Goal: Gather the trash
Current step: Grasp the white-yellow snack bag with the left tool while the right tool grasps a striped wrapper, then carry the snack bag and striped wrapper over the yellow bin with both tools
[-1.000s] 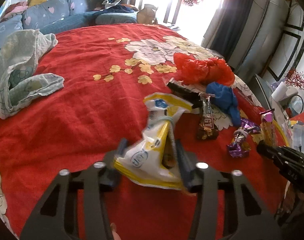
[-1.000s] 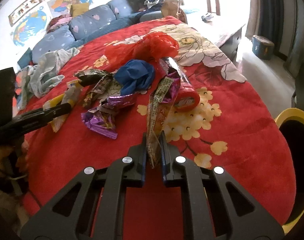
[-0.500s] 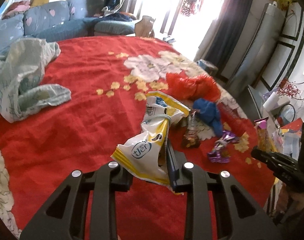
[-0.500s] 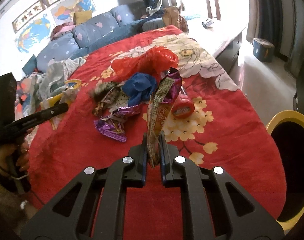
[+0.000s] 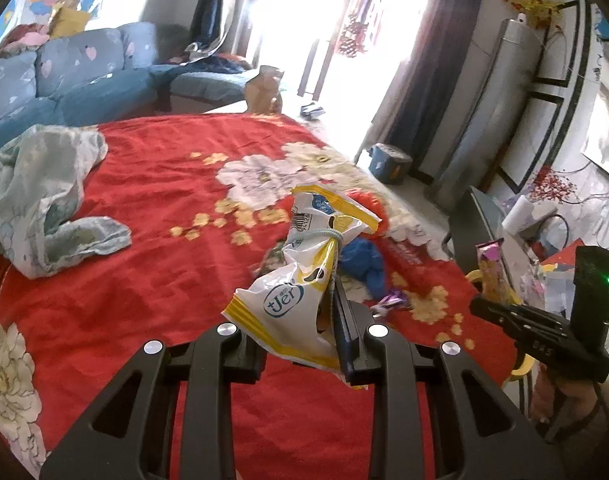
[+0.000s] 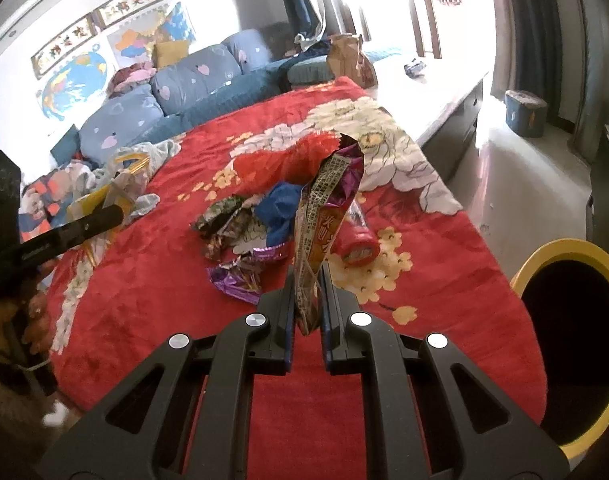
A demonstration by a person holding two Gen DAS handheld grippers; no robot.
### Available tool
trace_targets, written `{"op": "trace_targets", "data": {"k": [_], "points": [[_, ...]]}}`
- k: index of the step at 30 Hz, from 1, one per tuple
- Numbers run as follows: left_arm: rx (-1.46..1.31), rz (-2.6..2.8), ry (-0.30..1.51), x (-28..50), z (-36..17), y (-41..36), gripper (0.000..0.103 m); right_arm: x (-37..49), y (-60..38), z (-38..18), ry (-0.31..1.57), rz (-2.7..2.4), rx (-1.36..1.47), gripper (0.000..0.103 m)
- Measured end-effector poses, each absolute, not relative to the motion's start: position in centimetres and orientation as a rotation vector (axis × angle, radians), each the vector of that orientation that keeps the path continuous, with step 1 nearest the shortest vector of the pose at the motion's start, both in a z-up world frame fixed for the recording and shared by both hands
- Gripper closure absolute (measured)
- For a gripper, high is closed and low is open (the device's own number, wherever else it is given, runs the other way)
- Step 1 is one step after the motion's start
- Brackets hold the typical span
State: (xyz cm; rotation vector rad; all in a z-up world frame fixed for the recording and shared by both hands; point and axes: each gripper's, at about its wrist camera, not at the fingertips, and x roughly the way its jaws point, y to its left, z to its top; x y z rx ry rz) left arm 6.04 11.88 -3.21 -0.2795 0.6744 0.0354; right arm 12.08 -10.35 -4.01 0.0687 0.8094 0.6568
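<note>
My left gripper is shut on a white and yellow snack bag and holds it above the red blanket. My right gripper is shut on a long purple and orange wrapper, also lifted; it shows at the right in the left wrist view. On the blanket lie a purple foil wrapper, dark crumpled wrappers, a blue bag, a red plastic bag and a red tube package. A yellow-rimmed bin stands at the right.
A pale green cloth lies at the blanket's left. A blue sofa stands behind. A low bench and a small blue stool sit near the bright window. A cluttered side table is at the right.
Both grippers have risen from the blanket with their wrappers. The left gripper closed tighter on the snack bag and lifted it off the blanket.
</note>
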Motion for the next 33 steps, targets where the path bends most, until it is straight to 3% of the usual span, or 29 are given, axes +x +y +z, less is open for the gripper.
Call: {"op": "trace_targets", "data": {"k": [33], "points": [[-0.196,-0.148,0.672,8.3,-1.9,2.8,0.077,12.1,-15.7,-1.8,0.75,0.574,0.13,0.097]]}}
